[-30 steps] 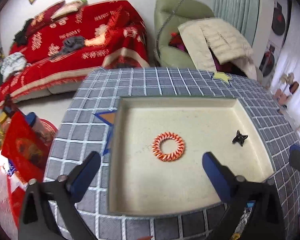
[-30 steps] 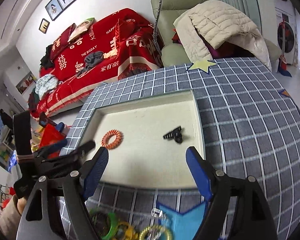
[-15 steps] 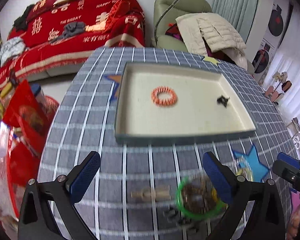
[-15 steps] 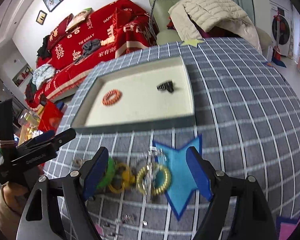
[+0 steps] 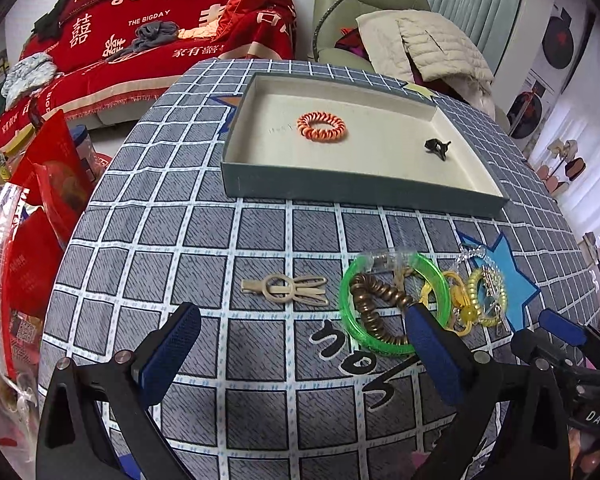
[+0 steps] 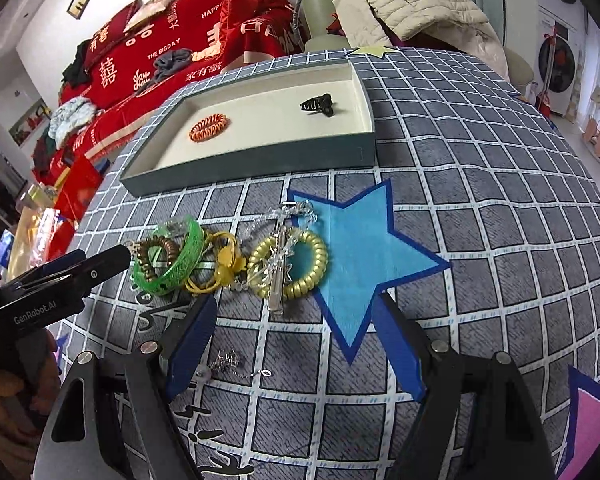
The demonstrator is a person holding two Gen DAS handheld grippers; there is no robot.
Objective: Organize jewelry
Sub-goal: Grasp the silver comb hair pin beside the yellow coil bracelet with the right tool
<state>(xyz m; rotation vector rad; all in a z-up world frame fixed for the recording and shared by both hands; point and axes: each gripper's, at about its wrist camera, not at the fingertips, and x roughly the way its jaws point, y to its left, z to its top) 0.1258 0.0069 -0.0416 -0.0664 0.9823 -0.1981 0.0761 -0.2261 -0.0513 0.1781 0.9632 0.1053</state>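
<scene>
Left wrist view: the left gripper [image 5: 296, 354] hangs over the checked tablecloth [image 5: 180, 248] with jaws wide apart and nothing between them. The tray [image 5: 340, 194] sits toward the far edge of the tabletop, holding an orange coil band [image 5: 321, 126] and a black claw clip [image 5: 438, 147] well apart. Nearer, a beige hair clip [image 5: 286, 288] lies just beside a green bangle [image 5: 394, 304] ringing a brown coil band [image 5: 376, 304]. Right wrist view: the right gripper [image 6: 296, 346] is likewise wide open and empty, above a thin chain [image 6: 236, 368]. A gold coil band [image 6: 290, 264] lies at the edge of the blue star [image 6: 364, 248], touching the yellow ties [image 6: 220, 266] beside the bangle.
</scene>
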